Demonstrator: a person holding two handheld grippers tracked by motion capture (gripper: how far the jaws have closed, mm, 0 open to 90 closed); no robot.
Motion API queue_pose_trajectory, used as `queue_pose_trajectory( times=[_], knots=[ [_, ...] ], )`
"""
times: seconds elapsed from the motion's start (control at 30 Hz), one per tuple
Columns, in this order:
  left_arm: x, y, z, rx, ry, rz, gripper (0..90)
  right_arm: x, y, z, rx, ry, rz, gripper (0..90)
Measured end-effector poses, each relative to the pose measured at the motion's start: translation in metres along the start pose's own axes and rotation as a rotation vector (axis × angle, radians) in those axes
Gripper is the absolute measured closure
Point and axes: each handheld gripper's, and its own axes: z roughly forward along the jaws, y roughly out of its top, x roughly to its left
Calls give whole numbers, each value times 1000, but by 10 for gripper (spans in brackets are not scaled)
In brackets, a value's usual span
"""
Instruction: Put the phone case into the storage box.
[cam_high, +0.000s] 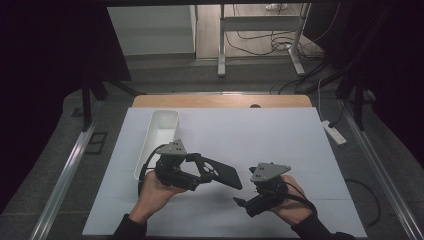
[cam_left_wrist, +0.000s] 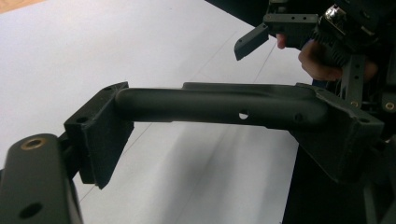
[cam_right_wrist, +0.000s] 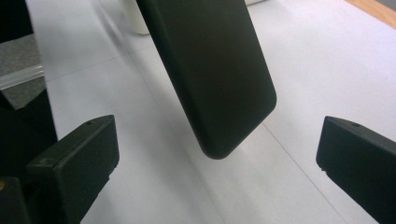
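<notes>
The left claw (cam_high: 202, 167) pinches a flat, black, matte slab with rounded corners, much like a phone case or handset (cam_high: 222, 173), by one end, holding it clear above the white-covered bench (cam_high: 280, 145), with its free end reaching toward the right claw (cam_high: 241, 203). In the left gripper view the slab's rounded edge (cam_left_wrist: 219, 106) spans the gap between the two pads, pressed at both sides. The right claw stands spread wide and empty, its jaws either side of the slab's rounded free corner (cam_right_wrist: 219, 93) in the right gripper view, near but not touching. The slab looks stiff, light and thin, with a smooth finish that may slip under a shallow pinch; a firm hold across its narrow edges, well in from the corner, seems safest. A long white plastic trough (cam_high: 159, 137) lies on the bench just behind the left hand (cam_high: 155, 192).
</notes>
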Motion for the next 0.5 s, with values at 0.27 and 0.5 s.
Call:
queue_pose_trajectory(
  times=[0.27, 0.5],
  knots=[
    [-7, 0, 4, 1, 1, -15, 159, 4, 3, 4, 17, -33, -3, 0],
    [-13, 2, 7, 5, -8, -13, 159, 10, 5, 10, 48, -63, -42, 0]
  ],
)
